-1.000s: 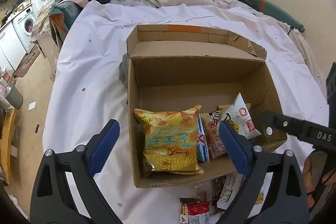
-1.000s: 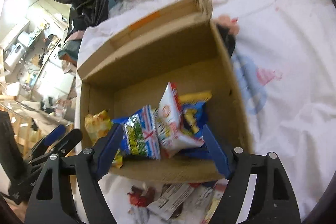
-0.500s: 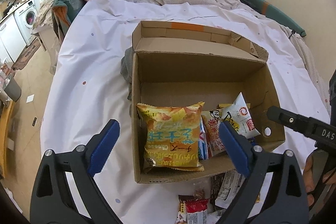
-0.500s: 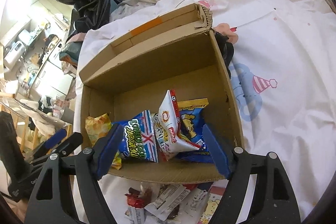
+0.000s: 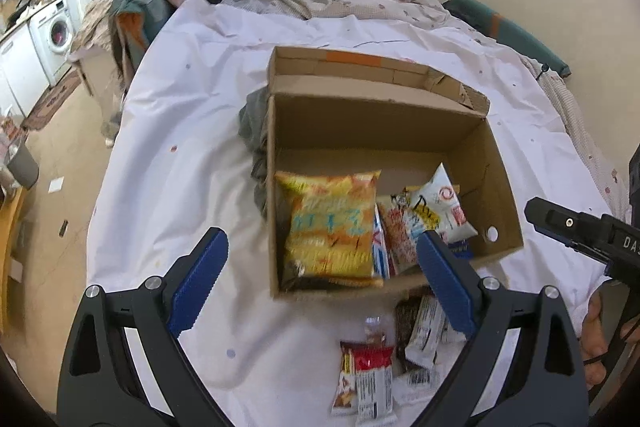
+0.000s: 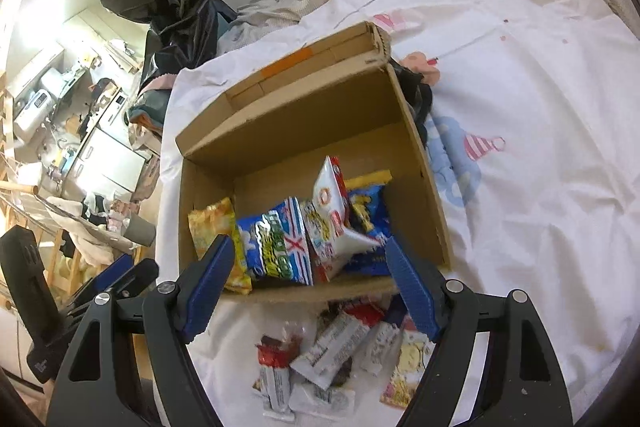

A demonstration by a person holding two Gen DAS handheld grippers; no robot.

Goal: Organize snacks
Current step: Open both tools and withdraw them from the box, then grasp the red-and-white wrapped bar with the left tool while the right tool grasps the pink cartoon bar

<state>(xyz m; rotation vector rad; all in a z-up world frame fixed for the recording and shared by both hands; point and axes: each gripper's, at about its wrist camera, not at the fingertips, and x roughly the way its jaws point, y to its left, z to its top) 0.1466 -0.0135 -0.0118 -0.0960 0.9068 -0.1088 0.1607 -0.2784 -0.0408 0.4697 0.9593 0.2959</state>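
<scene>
Blue-padded right gripper (image 6: 310, 277) wide, empty; left gripper (image 5: 320, 275) likewise.

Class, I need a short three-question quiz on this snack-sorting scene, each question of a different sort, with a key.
1. True or false: the left claw is shut on a packet.
2. Where does the yellow chip bag stand? A) in the cardboard box B) on the sheet C) in the right claw
3. Fill in: the small loose packets lie ____ the box.

Key: 1 false; 2 A; 3 outside, in front of its near wall.
</scene>
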